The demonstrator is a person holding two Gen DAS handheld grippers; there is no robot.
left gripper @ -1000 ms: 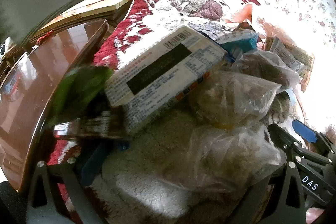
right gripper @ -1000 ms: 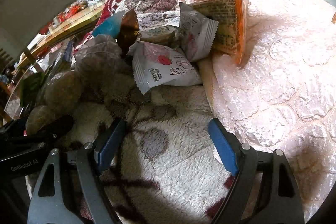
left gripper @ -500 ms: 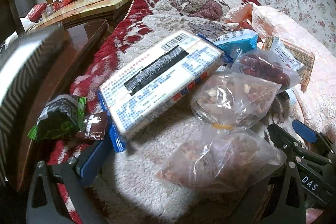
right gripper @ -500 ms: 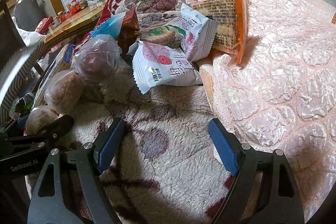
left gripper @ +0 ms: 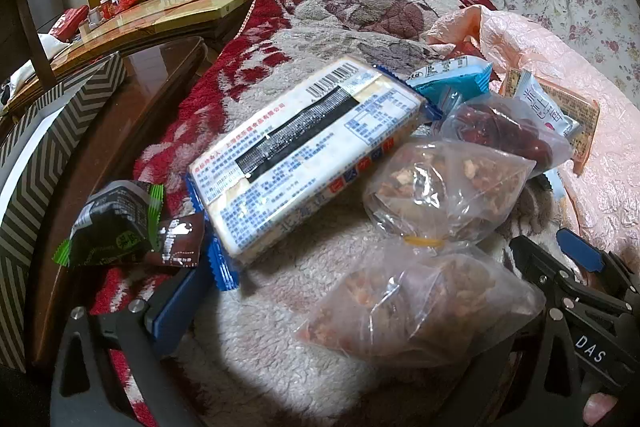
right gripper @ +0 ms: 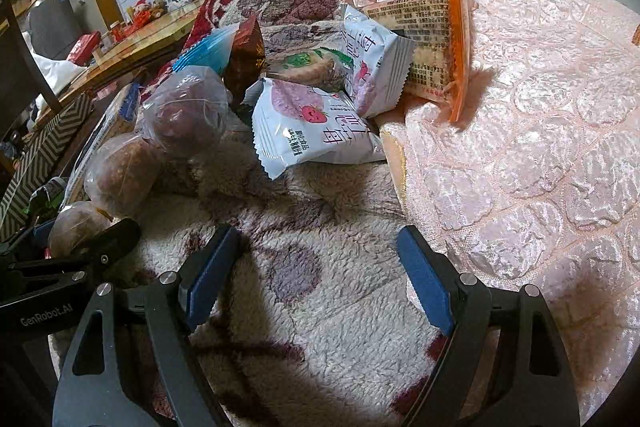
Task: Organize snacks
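Snacks lie heaped on a fleece blanket (left gripper: 280, 359). In the left wrist view a long white cracker pack (left gripper: 304, 155) lies across the middle, with a dark green-edged packet (left gripper: 112, 223) and a small brown packet (left gripper: 176, 243) to its left. To its right are two clear bags of nuts (left gripper: 444, 187) (left gripper: 420, 303) and a bag of red dates (left gripper: 508, 131). My left gripper (left gripper: 340, 327) is open; the nearer nut bag hides its right finger. My right gripper (right gripper: 316, 247) is open over bare blanket, short of two white strawberry packets (right gripper: 316, 127) and an orange-edged pack (right gripper: 432, 47).
A chevron-striped box (left gripper: 40, 147) stands at the left on a dark wooden table (left gripper: 120, 131) beside the blanket's edge. A pink quilt (right gripper: 540, 107) covers the right side. A blue packet (left gripper: 452, 75) and a brown packet (right gripper: 246, 55) lie behind the pile.
A grey striped box that blocked the top of both views swept off to the left and now stands on the table. The green packet has settled. Neither gripper has moved much.
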